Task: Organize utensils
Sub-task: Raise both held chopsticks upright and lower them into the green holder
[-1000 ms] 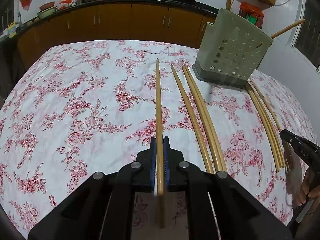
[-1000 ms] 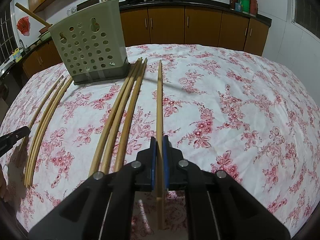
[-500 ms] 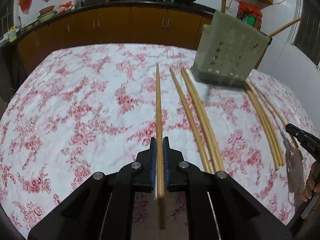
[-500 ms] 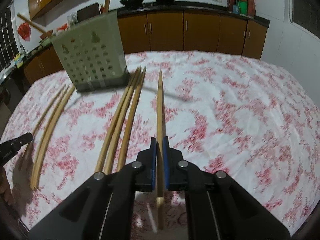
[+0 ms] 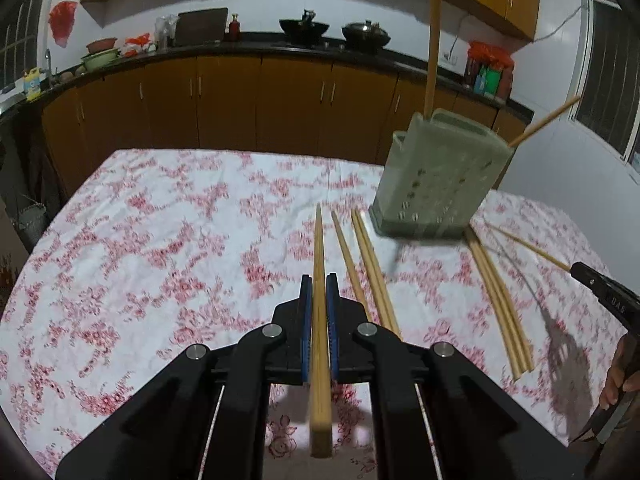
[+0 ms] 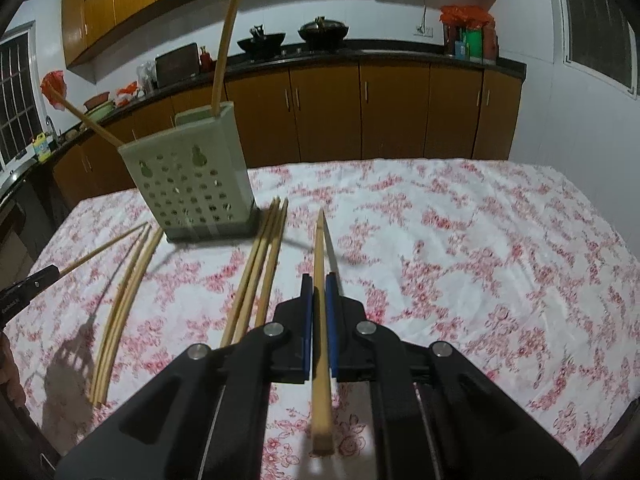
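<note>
Two claws, ten chopsticks and one holder are in view. The left claw (image 5: 319, 285) is closed almost fully, with its blue pads pinching the left chopstick (image 5: 320, 352). This is a plain, pale wooden stick with a square butt. It runs straight ahead between the fingers, its butt sticking back behind the pads and its thin tip well out in front, above the flowered cloth (image 5: 160, 240). The right claw (image 6: 319, 285) is closed the same way on the right chopstick (image 6: 321, 360), which looks the same and also points straight ahead.

Six more chopsticks lie flat on the cloth in two groups of three. The inner three (image 5: 370, 268) lie just right of the left claw, one slightly apart from the other two. The outer three (image 5: 500, 308) lie well to its right, close together. From the right claw, the inner three (image 6: 256, 276) are just to its left and the outer three (image 6: 124, 292) are farther left.

Ahead of both claws, between the far ends of the two groups, stands the holder (image 6: 192, 184), a pale green box with holes. It holds two sticks: the upright stick (image 6: 224, 48) and the leaning stick (image 6: 86, 118).

Beyond the table, two dark pans (image 5: 304, 28) sit on the counter.
</note>
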### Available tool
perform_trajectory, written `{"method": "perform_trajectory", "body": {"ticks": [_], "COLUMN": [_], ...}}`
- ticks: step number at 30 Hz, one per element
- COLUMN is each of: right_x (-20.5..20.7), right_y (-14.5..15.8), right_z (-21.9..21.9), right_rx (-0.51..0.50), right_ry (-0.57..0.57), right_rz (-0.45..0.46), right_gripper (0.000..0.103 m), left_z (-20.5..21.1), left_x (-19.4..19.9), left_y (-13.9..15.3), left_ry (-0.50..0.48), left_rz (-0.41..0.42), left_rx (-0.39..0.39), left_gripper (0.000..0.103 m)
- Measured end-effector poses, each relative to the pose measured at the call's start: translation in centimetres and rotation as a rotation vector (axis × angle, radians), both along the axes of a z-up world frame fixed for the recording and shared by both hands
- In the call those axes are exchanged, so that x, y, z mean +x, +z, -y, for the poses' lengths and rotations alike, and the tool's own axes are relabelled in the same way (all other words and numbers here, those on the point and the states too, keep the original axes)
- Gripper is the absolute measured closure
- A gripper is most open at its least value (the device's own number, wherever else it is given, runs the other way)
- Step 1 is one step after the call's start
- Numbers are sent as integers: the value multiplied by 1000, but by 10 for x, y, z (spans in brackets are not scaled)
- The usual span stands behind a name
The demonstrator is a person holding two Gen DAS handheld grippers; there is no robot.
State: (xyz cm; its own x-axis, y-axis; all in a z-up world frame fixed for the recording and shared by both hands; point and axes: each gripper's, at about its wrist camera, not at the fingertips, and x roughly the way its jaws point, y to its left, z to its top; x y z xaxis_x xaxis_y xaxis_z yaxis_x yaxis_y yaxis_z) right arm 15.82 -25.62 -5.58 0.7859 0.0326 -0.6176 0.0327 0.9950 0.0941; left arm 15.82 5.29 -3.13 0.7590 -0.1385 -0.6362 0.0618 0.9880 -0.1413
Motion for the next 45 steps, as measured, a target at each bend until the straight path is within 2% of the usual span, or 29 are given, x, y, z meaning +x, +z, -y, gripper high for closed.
{"method": "perform_trajectory", "body": {"ticks": [12, 25, 32, 36, 45], "right_x": [-8, -13, -20, -26, -18], "right_y": [49, 83, 112, 138, 179], "right_z": [7, 13, 17, 16, 4], "right_rx": [23, 49, 124, 162, 149], "right_ry": [-19, -17, 39, 85, 136], "right_rz": [141, 230, 279, 332, 420], "right_gripper": [95, 95, 95, 95, 95], "left_z": [-8, -3, 1, 8, 35], "left_x": [-3, -2, -7, -11, -9], "left_y": [53, 82, 102, 123, 163], "left_ry": [25, 13, -7, -24, -42], "left_rz": [149, 230, 276, 336, 476], "left_rx": [-62, -68, -97, -115, -138], "left_gripper": [96, 96, 96, 96, 96]}}
